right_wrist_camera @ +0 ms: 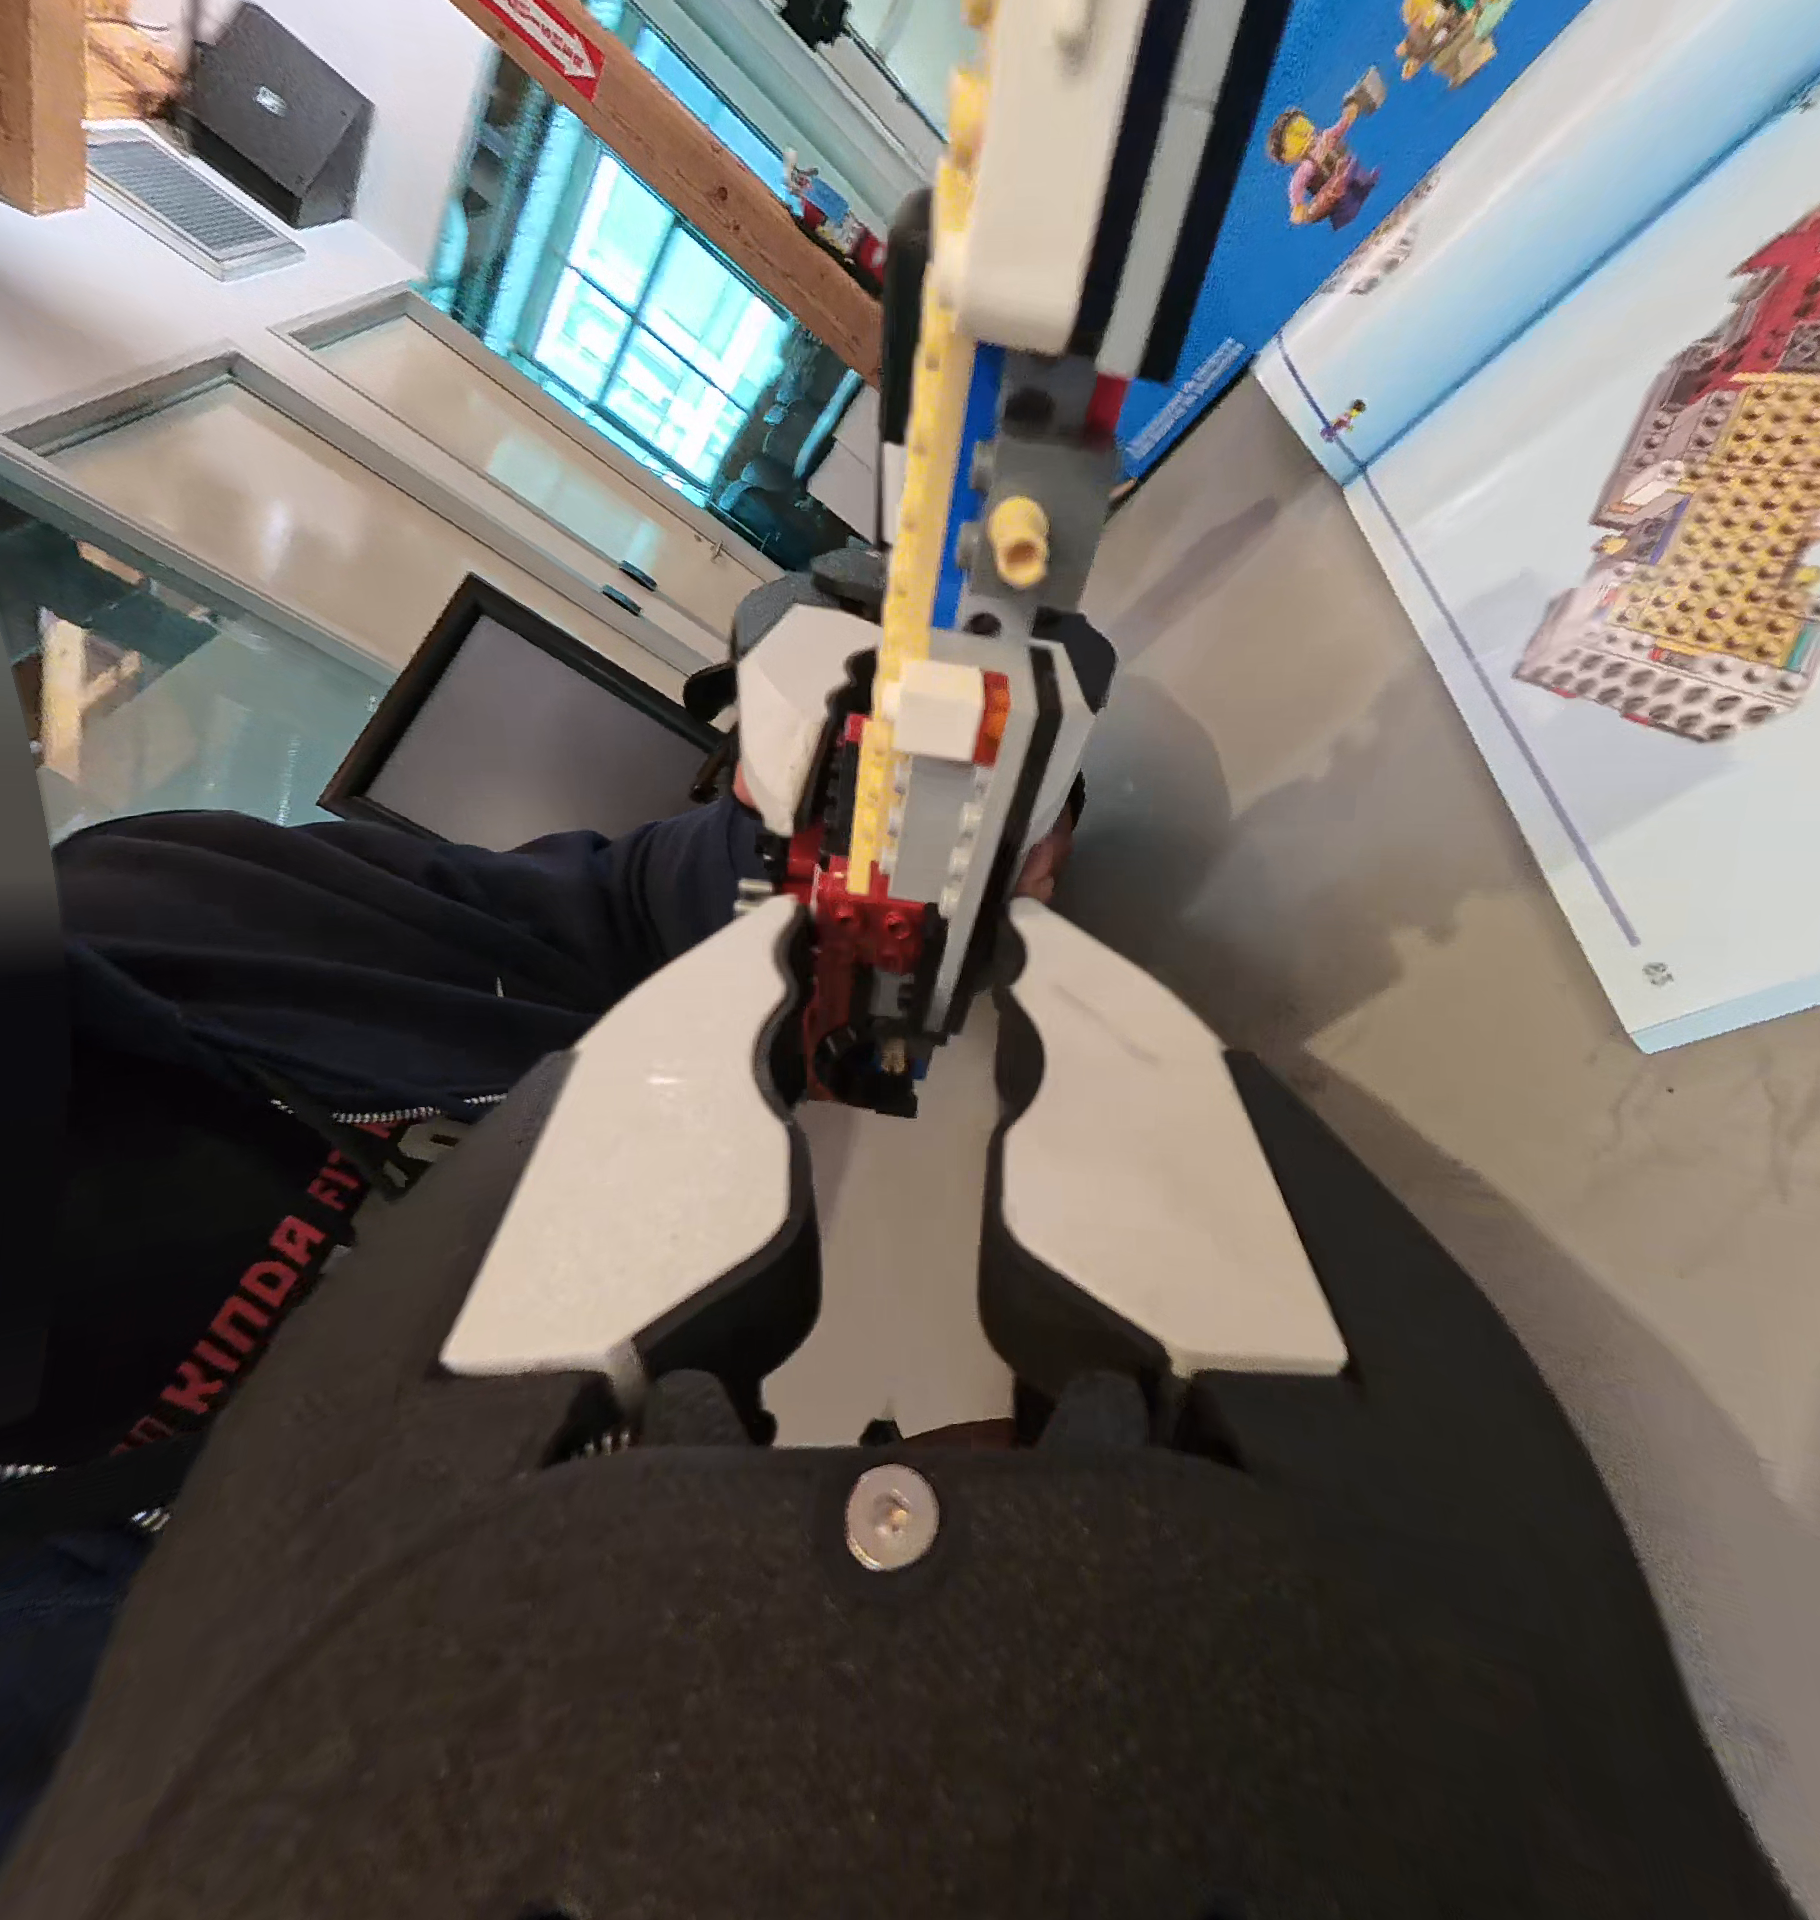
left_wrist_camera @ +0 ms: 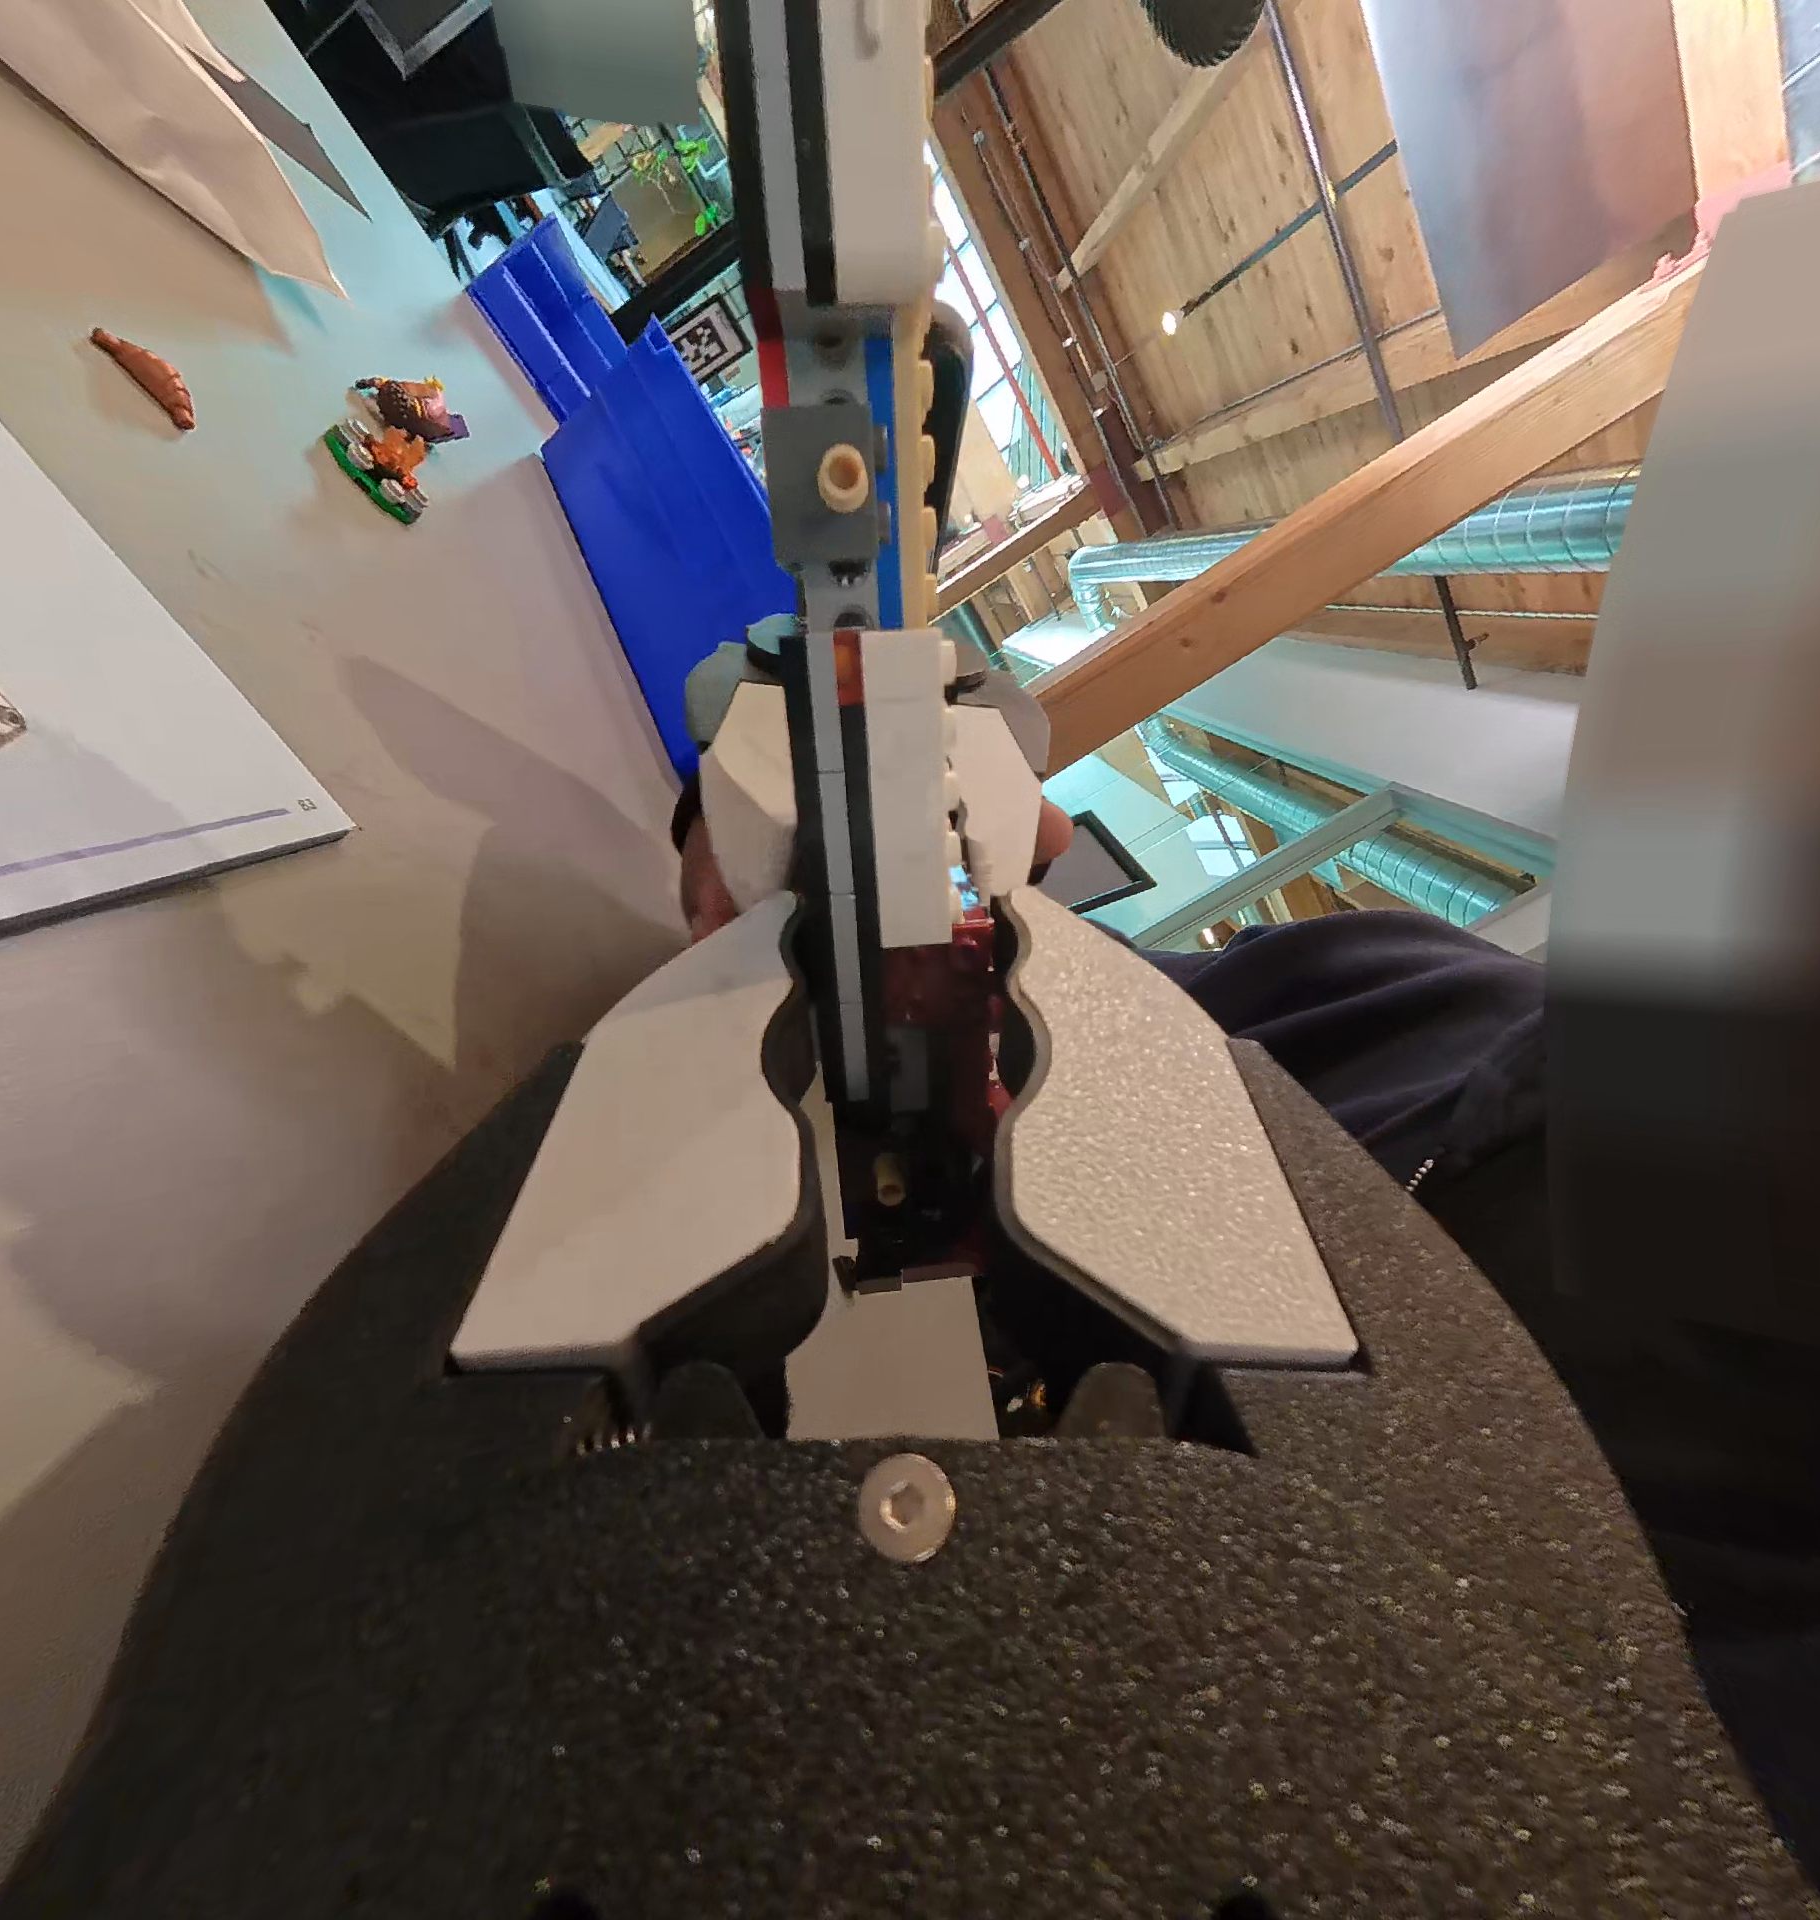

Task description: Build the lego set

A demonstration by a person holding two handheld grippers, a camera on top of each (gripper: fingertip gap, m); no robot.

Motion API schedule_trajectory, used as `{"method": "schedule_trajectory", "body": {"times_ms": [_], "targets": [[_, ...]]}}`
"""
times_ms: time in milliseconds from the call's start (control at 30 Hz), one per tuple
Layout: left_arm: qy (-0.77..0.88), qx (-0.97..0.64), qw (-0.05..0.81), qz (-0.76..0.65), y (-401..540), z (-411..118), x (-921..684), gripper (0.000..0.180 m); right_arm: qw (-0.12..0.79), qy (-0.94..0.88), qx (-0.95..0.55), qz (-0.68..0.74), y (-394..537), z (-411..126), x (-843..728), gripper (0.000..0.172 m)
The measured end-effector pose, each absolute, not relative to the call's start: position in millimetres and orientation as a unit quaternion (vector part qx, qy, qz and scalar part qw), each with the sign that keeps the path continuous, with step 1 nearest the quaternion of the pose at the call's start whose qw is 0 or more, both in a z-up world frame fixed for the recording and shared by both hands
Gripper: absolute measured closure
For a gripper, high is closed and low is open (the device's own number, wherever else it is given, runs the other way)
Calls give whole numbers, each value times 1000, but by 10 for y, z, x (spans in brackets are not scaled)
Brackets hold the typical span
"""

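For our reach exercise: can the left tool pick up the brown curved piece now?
Probably not: the left tool is clamped on the brick model, and the brown curved piece lies off to one side.

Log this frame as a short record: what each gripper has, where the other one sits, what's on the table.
left gripper: jaws shut on one end of the brick model
right gripper: jaws shut on the model's other end
facing: each gripper shows beyond the model in the other's view
table: booklet, small brick figure, brown piece
behind: blue bin
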State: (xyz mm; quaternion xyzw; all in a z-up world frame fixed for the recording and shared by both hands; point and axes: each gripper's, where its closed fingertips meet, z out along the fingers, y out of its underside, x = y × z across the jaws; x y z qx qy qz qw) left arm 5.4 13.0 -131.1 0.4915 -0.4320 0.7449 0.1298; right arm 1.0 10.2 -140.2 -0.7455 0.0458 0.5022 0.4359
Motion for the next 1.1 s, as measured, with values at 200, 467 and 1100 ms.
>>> {"method": "schedule_trajectory", "body": {"times_ms": [200, 467, 1100], "targets": [[-454, 496, 133, 728, 87, -1358, 34, 142, 467, 62, -718, 512, 134, -1333, 54, 142], [-465, 504, 156, 711, 19, -1421, 9, 135, 491, 80, -700, 513, 149, -1321, 99, 143], [-468, 491, 178, 713, -58, -1406, -21, 145, 501, 65, -693, 514, 173, -1278, 23, 139]]}}
